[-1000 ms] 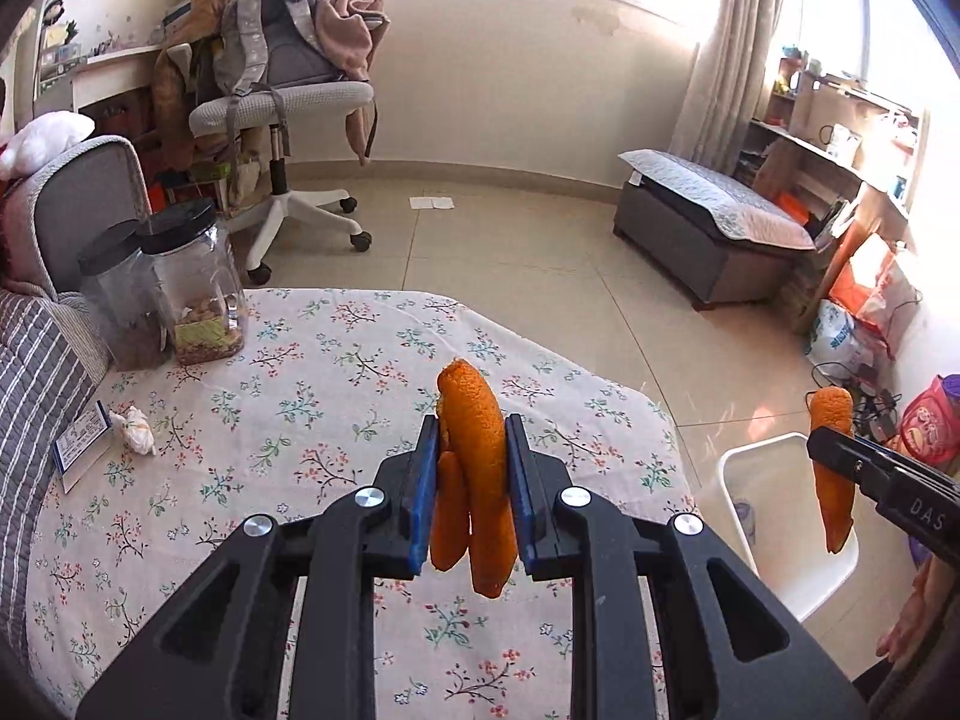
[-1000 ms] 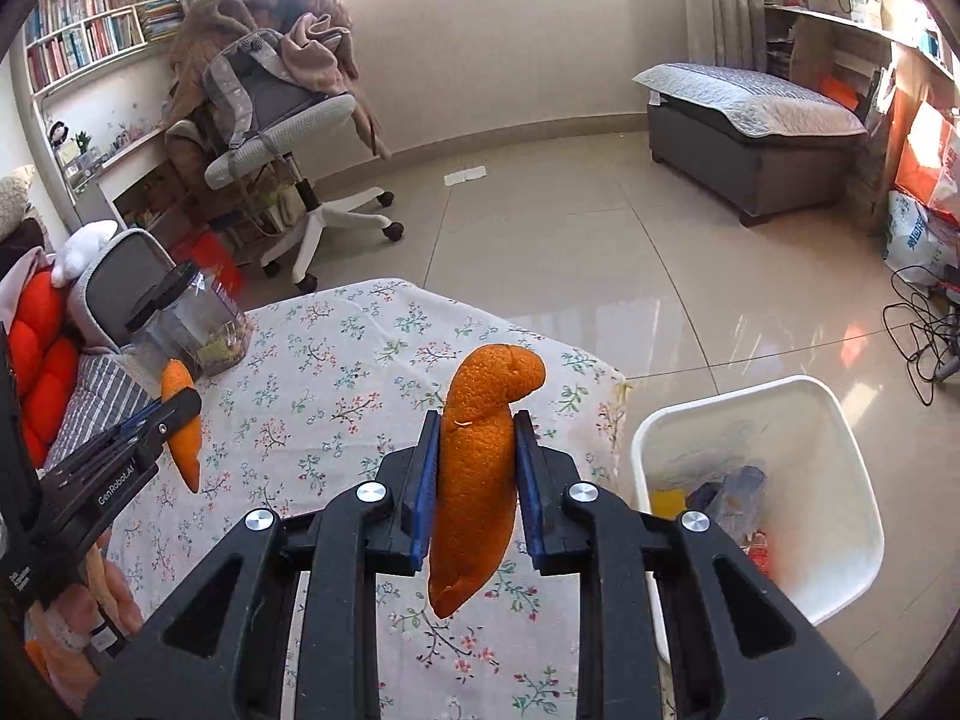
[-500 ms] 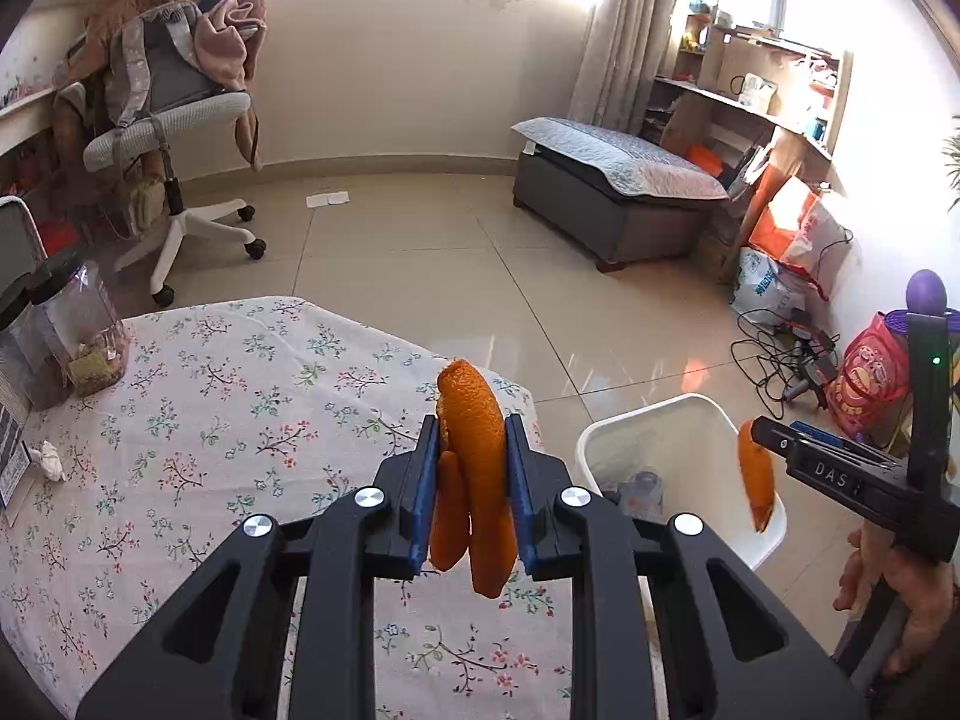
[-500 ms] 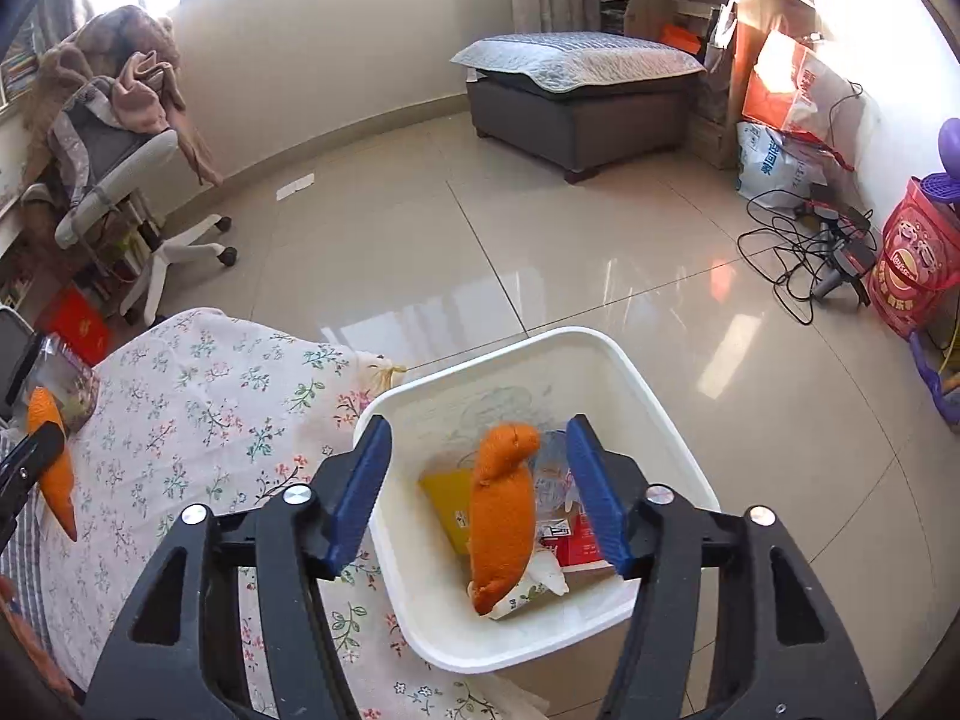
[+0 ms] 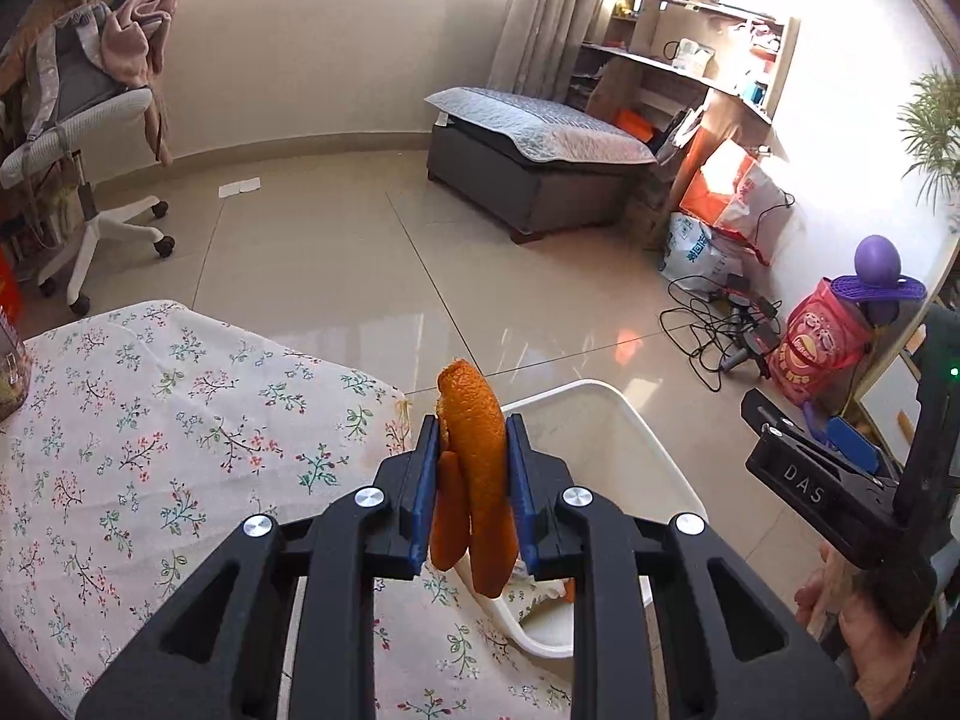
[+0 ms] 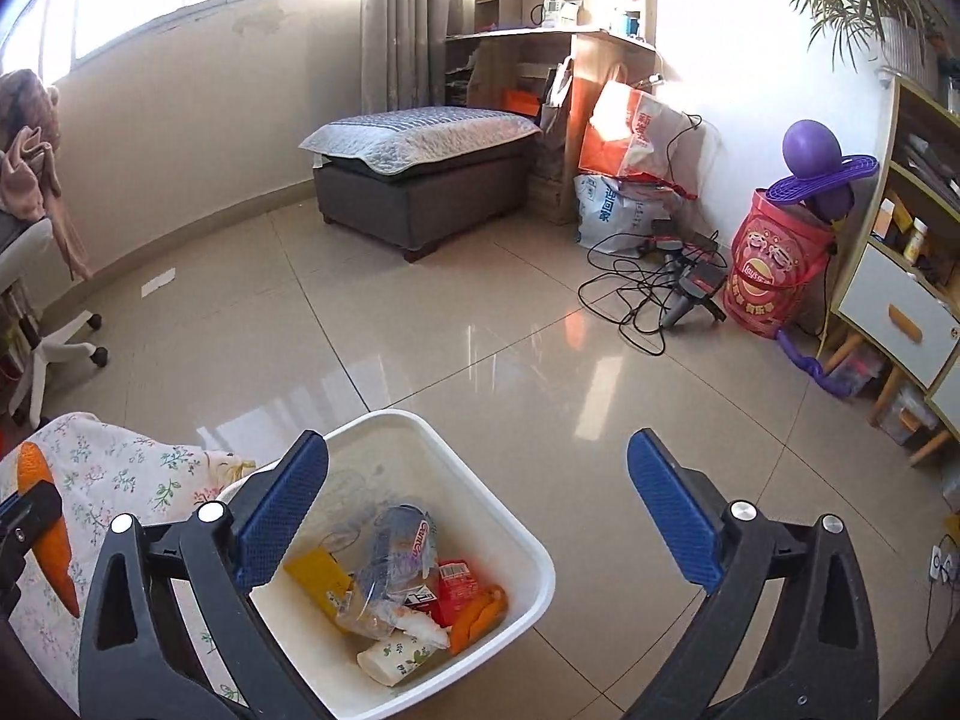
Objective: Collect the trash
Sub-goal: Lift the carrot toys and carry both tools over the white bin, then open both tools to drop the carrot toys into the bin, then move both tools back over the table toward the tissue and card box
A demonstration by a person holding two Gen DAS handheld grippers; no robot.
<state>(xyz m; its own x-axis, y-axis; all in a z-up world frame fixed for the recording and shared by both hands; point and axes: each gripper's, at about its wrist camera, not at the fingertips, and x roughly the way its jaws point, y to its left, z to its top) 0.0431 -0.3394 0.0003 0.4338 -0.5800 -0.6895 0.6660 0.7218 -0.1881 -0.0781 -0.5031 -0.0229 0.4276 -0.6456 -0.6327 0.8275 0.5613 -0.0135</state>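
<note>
The left gripper pinches 2 strips of orange peel near the table edge. The right gripper, jaws just opened wide and empty, hangs above the white bin, where another dropped peel lies.

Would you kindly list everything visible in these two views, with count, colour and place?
orange peel: one piece, orange, clamped in the left gripper beside the bin
bin: one, white, on the floor by the table; holds wrappers, a plastic bottle and another orange peel
tablecloth: one, white floral, over the table
ottoman: one, dark grey with quilted cover, near the wall
office chair: one, white-grey, draped with clothes
cables: black tangle on the tiles
purple ball toy: one, atop a red sack
left gripper: black with blue pads, shut on the peel
right gripper: jaws just opened wide, nothing between them, above the bin
</note>
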